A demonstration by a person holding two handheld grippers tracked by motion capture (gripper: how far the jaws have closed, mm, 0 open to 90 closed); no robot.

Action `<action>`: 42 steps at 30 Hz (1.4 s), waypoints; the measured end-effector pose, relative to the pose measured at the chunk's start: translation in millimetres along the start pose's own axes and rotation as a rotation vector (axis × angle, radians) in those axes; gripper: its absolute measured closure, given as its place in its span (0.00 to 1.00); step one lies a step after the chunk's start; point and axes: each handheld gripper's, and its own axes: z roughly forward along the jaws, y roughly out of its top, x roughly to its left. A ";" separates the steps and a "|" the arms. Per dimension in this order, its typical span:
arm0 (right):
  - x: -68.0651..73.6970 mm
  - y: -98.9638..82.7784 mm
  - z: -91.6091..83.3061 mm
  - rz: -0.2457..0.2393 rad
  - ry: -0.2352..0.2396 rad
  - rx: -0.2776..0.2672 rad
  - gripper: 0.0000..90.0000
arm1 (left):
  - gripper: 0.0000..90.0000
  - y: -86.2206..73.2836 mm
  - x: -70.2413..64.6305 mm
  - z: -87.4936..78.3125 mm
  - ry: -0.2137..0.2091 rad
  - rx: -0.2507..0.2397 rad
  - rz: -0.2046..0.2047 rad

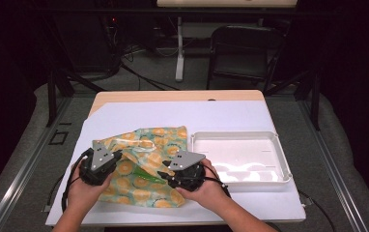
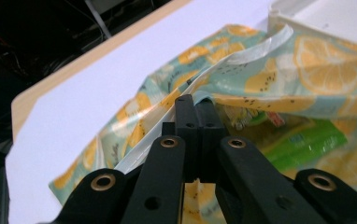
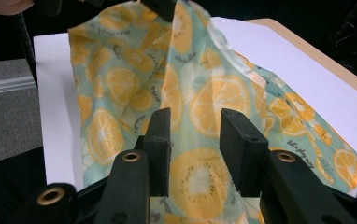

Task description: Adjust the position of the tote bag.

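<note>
2 grippers at a lemon-print bag [image 1: 144, 166] on the white table sheet [image 1: 182, 118]
Left gripper [image 2: 196, 109] pinches the bag's lifted edge between closed jaws; right gripper [image 3: 194, 135] stands parted over the fabric, gripping nothing; white tray [image 1: 281, 157] lies just beside the bag

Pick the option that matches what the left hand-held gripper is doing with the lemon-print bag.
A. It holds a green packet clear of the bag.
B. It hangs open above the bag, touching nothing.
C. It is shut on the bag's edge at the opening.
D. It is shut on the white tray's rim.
C: in the left gripper view the left hand-held gripper has its jaws closed together on the edge of the lemon-print bag, with a green packet visible inside the bag.
</note>
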 end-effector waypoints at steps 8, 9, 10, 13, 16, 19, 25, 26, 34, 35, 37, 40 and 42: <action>-2.0 3.5 3.1 -0.002 0.009 0.015 0.67 | 1.00 27.4 11.0 10.7 0.009 -0.025 -0.001; -1.4 3.8 4.3 -0.001 0.010 0.017 0.67 | 1.00 30.1 12.3 11.9 0.009 -0.023 0.000; -1.0 4.1 5.5 0.003 0.013 0.017 0.66 | 1.00 32.9 13.3 14.1 0.008 -0.033 -0.008; 0.4 5.7 9.1 0.008 0.020 0.022 0.64 | 1.00 38.4 15.6 18.8 0.006 -0.043 -0.020; 1.2 6.7 10.9 0.006 0.018 0.027 0.63 | 1.00 43.6 17.8 24.2 -0.005 -0.058 -0.035; 1.6 7.6 14.2 0.007 -0.001 0.039 0.61 | 1.00 48.3 20.5 30.5 -0.019 -0.078 -0.059; 0.0 9.4 23.0 0.044 -0.038 0.060 0.59 | 1.00 56.0 27.7 44.3 -0.044 -0.081 -0.077; 0.0 9.4 23.0 0.044 -0.038 0.060 0.59 | 1.00 56.0 27.7 44.3 -0.044 -0.081 -0.077; 3.0 16.7 31.7 0.073 -0.083 0.077 0.56 | 1.00 62.5 42.8 55.4 -0.076 -0.102 -0.106; 2.3 16.8 33.0 0.080 -0.087 0.079 0.56 | 1.00 63.0 45.3 58.2 -0.075 -0.107 -0.108; -2.7 17.1 35.8 0.100 -0.121 0.098 0.59 | 1.00 62.6 47.6 62.5 -0.079 -0.106 -0.115; -8.8 16.8 36.5 0.122 -0.146 0.112 0.63 | 1.00 61.5 50.1 69.1 -0.081 -0.101 -0.123; -12.8 16.0 37.0 0.134 -0.162 0.123 0.65 | 1.00 60.9 51.3 73.4 -0.085 -0.101 -0.130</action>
